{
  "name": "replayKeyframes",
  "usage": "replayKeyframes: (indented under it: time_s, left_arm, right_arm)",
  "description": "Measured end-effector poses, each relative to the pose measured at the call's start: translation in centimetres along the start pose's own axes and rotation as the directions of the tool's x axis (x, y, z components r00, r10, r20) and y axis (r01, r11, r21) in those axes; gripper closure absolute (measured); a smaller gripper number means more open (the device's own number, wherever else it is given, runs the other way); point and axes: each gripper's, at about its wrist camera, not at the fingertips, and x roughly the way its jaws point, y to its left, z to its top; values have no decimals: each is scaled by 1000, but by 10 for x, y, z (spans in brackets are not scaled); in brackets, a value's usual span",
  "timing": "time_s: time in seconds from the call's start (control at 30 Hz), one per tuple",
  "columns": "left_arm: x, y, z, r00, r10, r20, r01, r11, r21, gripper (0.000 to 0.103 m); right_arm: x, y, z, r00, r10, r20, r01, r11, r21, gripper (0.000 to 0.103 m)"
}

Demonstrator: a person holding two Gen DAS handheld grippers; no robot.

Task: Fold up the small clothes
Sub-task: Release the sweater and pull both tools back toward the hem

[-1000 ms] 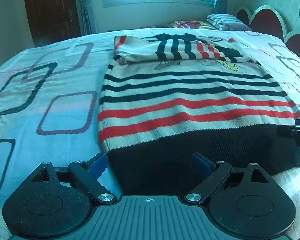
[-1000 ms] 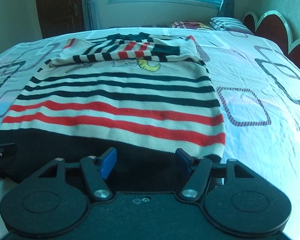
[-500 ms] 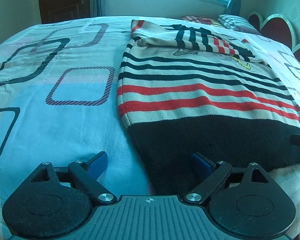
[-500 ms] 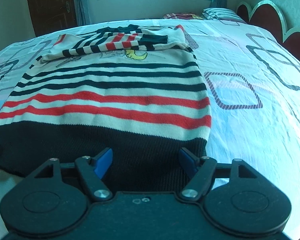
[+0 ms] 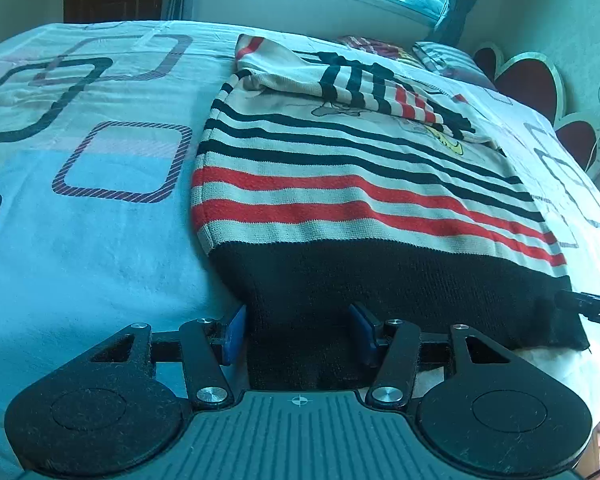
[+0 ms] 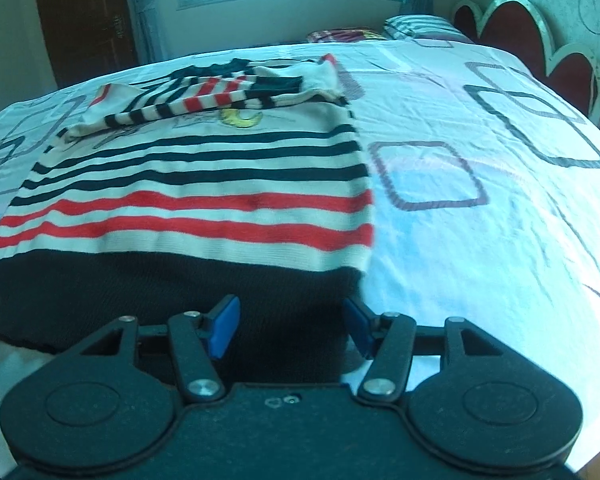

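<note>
A striped knit sweater (image 5: pixel 356 184) is lying flat on the patterned bedsheet (image 5: pixel 80 208), its sleeves already folded across the chest at the far end and its black hem band hanging toward the near edge of the bed, closest to both cameras. The left gripper (image 5: pixel 298 334) is sitting at the hem's left corner, and its jaws have just been closing; the black band is now lying between the blue pads (image 5: pixel 234 332), though there is visible slack on the inner side, so they are bracketing the cloth rather than pinching it. The right gripper (image 6: pixel 290 330) is doing the same at the hem's right corner, its jaws also having just narrowed around the dark knit while a gap is still showing beside each pad. Both tools are angling downward at the two bottom corners, which looks like the setup for lifting the hem evenly and carrying it up over the folded sleeves. Taking both corners at once should be keeping the fold line straight. In the left view, the tip of the right gripper is just showing at the hem's far corner.
</note>
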Motion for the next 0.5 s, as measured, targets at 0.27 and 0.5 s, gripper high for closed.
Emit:
replayKeyframes:
  time_s: [0.27, 0.5]
  left_arm:
    - [1, 6, 4, 998, -58, -37, 56, 997, -49, 63]
    - [3, 3, 3, 997, -59, -43, 57, 997, -42, 63]
  right_arm:
    - [4, -28, -7, 998, 36, -51, -31, 994, 106, 39]
    - [3, -20, -7, 994, 85, -64, -78, 991, 105, 53]
